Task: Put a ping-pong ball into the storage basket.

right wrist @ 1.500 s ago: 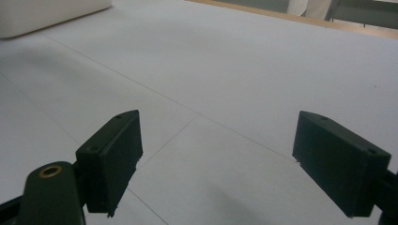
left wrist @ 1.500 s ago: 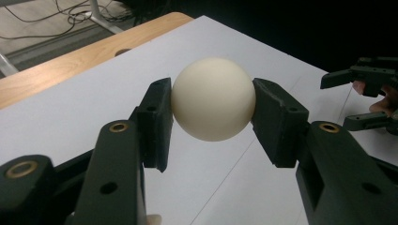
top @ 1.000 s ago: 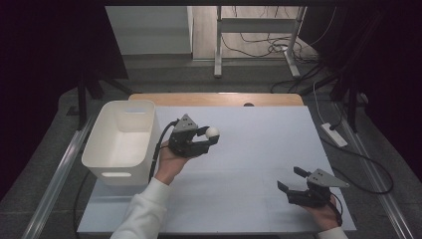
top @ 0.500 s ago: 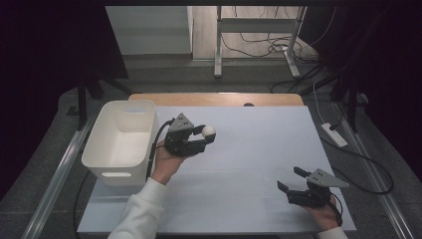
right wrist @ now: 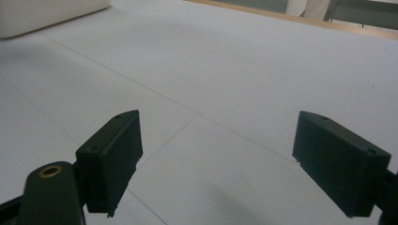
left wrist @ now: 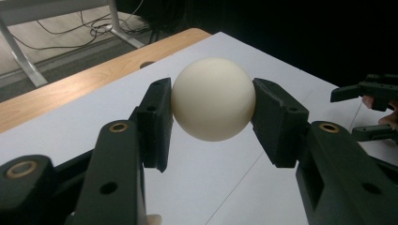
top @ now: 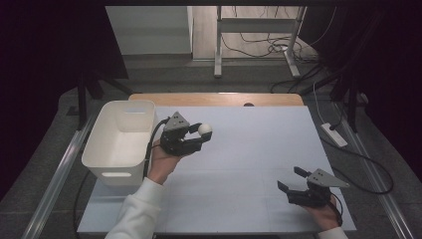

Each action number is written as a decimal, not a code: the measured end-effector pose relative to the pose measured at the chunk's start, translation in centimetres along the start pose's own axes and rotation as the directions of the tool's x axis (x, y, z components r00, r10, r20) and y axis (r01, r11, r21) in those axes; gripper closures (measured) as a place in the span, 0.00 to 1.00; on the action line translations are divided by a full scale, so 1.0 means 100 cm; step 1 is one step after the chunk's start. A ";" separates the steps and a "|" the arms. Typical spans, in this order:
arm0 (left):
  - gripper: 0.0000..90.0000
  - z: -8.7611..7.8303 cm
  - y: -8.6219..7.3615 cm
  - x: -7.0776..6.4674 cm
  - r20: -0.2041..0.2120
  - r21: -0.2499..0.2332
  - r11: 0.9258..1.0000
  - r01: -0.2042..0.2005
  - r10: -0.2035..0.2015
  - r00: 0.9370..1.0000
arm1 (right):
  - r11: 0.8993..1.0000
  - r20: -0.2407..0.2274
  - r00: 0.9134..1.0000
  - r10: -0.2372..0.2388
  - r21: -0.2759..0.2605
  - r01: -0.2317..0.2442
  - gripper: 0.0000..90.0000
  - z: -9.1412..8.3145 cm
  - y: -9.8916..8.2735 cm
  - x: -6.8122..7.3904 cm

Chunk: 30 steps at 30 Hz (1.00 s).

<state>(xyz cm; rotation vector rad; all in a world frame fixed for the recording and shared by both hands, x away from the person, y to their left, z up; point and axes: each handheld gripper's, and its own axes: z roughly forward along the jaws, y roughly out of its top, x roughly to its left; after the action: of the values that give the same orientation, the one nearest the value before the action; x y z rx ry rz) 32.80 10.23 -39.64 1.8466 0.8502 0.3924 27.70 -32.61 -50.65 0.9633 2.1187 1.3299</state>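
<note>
You had the ball (left wrist: 213, 99) clamped in the left gripper (top: 191, 138), lifted off the bench (top: 259, 164) just beside the bin (top: 119, 144); the likely step was to carry it over the bin's rim and drop it in; for that you needed to keep the squeeze steady, since a smooth round ball can squirt out of flat pads, and to let go only once it was well inside the walls, low enough not to bounce out. The left jaws pressed on the ball's two sides, one pad on each; the right gripper (top: 298, 186) sat low near the bench's front right, well apart, its jaws wide apart and holding nothing.
</note>
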 end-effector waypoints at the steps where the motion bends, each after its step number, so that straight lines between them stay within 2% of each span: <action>1: 0.56 -0.001 0.000 0.000 0.000 -0.001 1.000 0.000 0.000 1.000 | 1.000 0.001 1.000 0.003 -0.001 -0.003 0.18 0.000 0.000 0.000; 30: 0.56 -0.023 0.003 0.012 -0.042 -0.026 0.999 0.019 -0.020 0.999 | 1.000 0.003 1.000 0.004 0.000 -0.004 0.18 0.000 0.000 0.000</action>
<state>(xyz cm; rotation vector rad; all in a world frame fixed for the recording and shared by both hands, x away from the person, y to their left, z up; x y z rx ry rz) 32.38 12.58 -38.48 1.8106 0.8873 0.4294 27.70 -32.66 -50.66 0.9696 2.1151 1.3297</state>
